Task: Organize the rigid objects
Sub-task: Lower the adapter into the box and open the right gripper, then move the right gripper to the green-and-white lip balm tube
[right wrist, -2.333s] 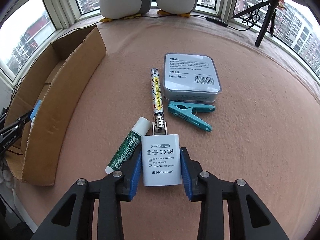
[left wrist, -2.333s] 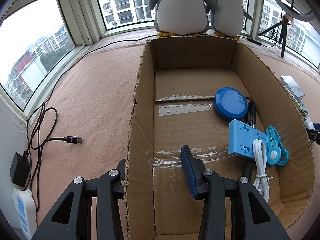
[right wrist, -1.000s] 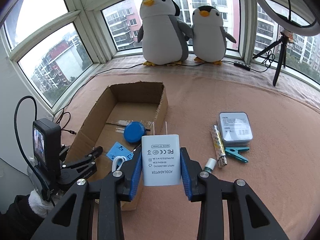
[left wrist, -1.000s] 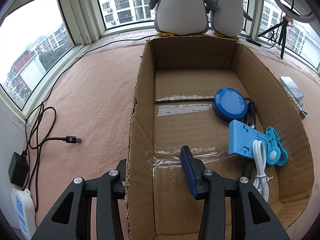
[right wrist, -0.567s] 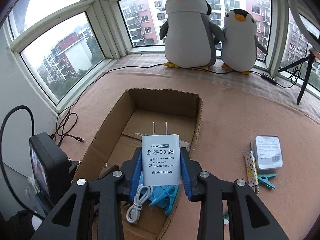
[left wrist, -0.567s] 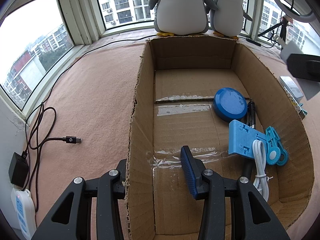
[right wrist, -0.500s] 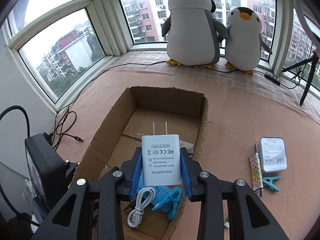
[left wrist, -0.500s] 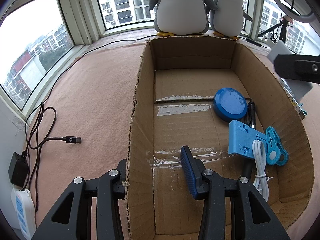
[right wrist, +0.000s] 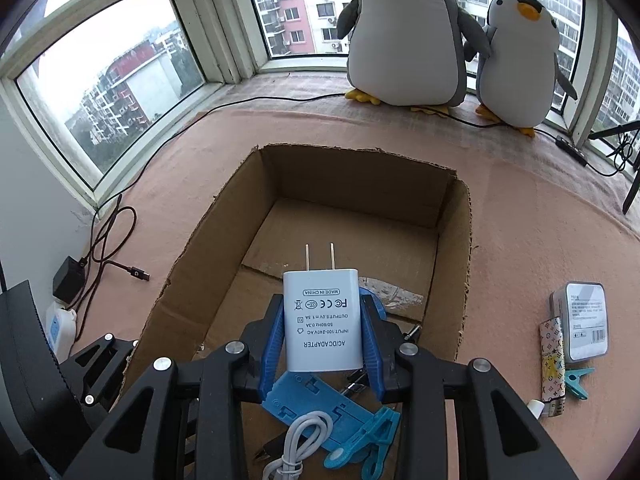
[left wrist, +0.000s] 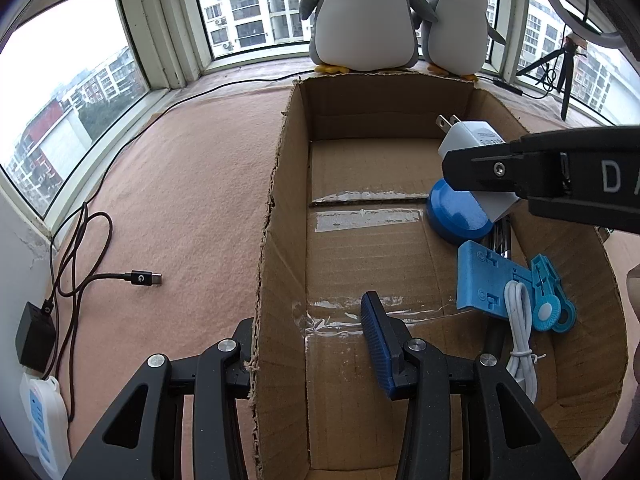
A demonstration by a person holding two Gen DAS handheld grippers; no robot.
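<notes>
My right gripper [right wrist: 323,344] is shut on a white AC/DC adapter [right wrist: 323,320], prongs pointing away, held above the open cardboard box [right wrist: 454,264]. From the left wrist view the adapter [left wrist: 468,140] hangs over the box's right half, above a blue round disc [left wrist: 456,216]. My left gripper [left wrist: 312,344] straddles the box's left wall [left wrist: 276,264], one finger outside and one inside, jaws apart. Inside the box lie a blue plastic stand [left wrist: 488,276], a white coiled cable [left wrist: 520,336] and a teal clip [left wrist: 548,300].
On the pink cloth right of the box lie a silver tin [right wrist: 586,320], a patterned tube [right wrist: 552,364] and a teal clothespin [right wrist: 576,380]. Two plush penguins [right wrist: 404,32] stand by the windows. A dark cable with charger [left wrist: 80,264] and a white power strip [left wrist: 40,420] lie left.
My right gripper has carried the adapter from beside the box to over its inside, lower and closer. My left gripper and the box have not moved.
</notes>
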